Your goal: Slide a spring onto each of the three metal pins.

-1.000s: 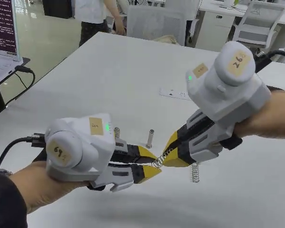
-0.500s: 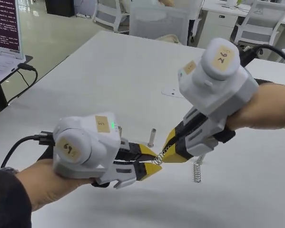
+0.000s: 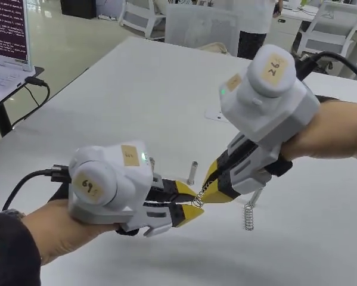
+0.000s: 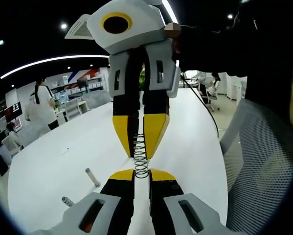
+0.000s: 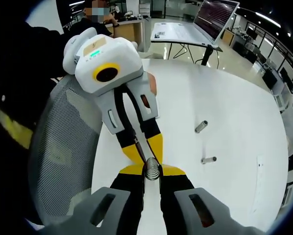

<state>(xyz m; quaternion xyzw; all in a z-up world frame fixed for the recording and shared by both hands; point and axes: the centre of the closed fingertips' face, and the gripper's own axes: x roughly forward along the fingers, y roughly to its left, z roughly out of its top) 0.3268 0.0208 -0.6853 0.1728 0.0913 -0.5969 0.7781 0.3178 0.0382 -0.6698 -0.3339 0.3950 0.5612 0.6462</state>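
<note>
— Where the spring (image 3: 197, 200) hangs, what holds it?
— It is above the white table (image 3: 136, 89), the left tongs (image 3: 189, 204) clamped on one end, the right tongs (image 3: 209, 192) on the other. A bare metal pin (image 3: 192, 171) stands just behind.

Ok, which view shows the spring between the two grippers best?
Left gripper view: the spring runs lengthwise, coils clear, jaws at both ends. Right gripper view shows it nearly end-on; head view, tiny between the tips.

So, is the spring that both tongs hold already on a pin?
No, the spring is in the air between the left tongs and the right tongs, apart from the bare pin.
</note>
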